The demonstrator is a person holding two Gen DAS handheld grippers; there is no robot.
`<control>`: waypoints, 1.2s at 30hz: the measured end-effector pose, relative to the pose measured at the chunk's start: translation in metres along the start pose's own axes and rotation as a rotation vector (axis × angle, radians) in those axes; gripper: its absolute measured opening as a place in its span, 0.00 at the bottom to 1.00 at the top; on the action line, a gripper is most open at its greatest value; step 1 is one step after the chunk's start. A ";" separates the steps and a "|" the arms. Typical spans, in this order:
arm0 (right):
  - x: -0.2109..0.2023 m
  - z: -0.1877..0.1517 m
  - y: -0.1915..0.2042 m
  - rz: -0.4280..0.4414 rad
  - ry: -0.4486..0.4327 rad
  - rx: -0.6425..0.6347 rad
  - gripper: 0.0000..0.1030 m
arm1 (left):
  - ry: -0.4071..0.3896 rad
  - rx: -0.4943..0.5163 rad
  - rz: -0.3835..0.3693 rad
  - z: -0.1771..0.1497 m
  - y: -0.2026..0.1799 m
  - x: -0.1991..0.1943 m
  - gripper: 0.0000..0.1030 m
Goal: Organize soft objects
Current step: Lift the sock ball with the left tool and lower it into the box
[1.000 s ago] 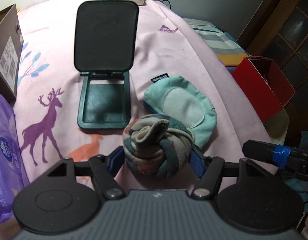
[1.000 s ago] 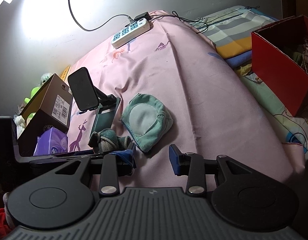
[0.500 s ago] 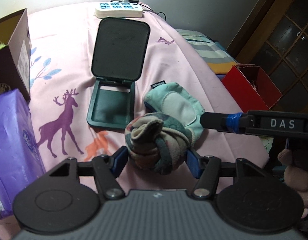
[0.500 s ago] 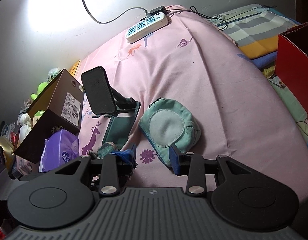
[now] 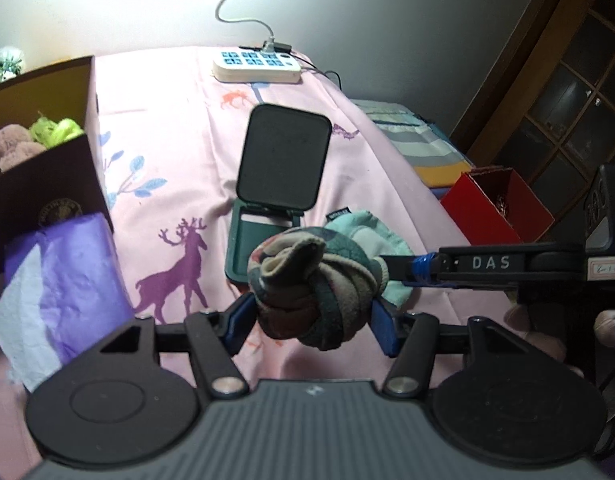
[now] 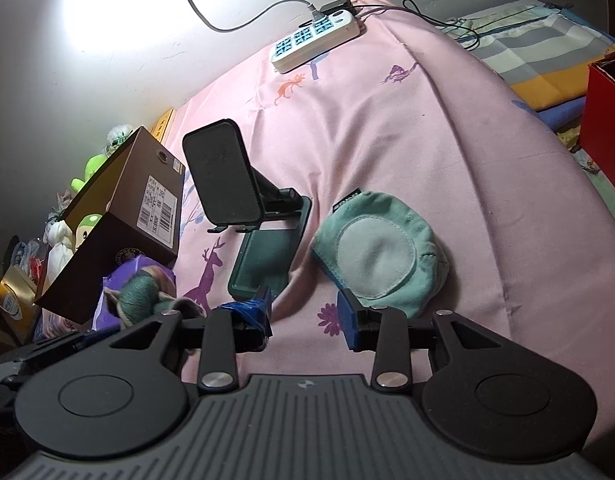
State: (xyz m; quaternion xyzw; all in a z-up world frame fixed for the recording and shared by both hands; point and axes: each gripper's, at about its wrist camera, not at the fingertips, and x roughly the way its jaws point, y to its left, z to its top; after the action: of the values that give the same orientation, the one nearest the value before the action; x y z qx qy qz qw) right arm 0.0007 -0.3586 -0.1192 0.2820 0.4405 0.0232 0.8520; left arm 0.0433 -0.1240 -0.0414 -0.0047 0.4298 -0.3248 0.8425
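Note:
A knotted ball of patterned socks (image 5: pixel 313 280) hangs above the pink sheet (image 5: pixel 179 148), and my left gripper (image 5: pixel 311 320) is shut on it, both blue pads pressing its sides. In the right wrist view the same sock ball (image 6: pixel 141 296) shows at the lower left, in front of the purple pack. A teal padded pouch (image 6: pixel 383 256) lies flat on the sheet. My right gripper (image 6: pixel 303 316) stands open just short of it, with nothing between its fingers. In the left wrist view the teal pouch (image 5: pixel 371 232) is partly hidden behind the ball, and the right gripper (image 5: pixel 403 270) reaches in from the right.
An open brown box (image 5: pixel 47 184) with plush toys stands at the left, a purple tissue pack (image 5: pixel 67 272) in front of it. A dark green phone stand (image 6: pixel 243 208) sits mid-sheet, a power strip (image 6: pixel 315 40) at the far edge, and a red box (image 5: pixel 495 208) beside the bed.
My left gripper has tightened on the sock ball and lifted it off the sheet, drawing back towards the brown box side. My right gripper has moved in close to the teal pouch.

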 end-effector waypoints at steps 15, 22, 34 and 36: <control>0.019 -0.006 0.074 0.054 -0.004 -0.120 0.18 | -0.231 -0.101 0.213 0.037 0.098 -0.083 0.58; 0.023 -0.009 0.091 0.016 -0.031 -0.100 0.18 | -0.228 -0.141 0.305 0.056 0.162 -0.077 0.58; 0.029 -0.017 0.109 -0.061 -0.063 -0.050 0.18 | -0.053 -0.208 0.334 0.058 0.229 -0.024 0.58; 0.031 -0.018 0.112 -0.067 -0.063 -0.045 0.18 | -0.037 -0.209 0.338 0.058 0.232 -0.020 0.59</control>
State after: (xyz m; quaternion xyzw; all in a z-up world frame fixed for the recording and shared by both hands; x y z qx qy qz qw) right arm 0.0290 -0.2476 -0.0942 0.2483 0.4219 -0.0043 0.8720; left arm 0.2033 0.0540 -0.0573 -0.0259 0.4405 -0.1324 0.8876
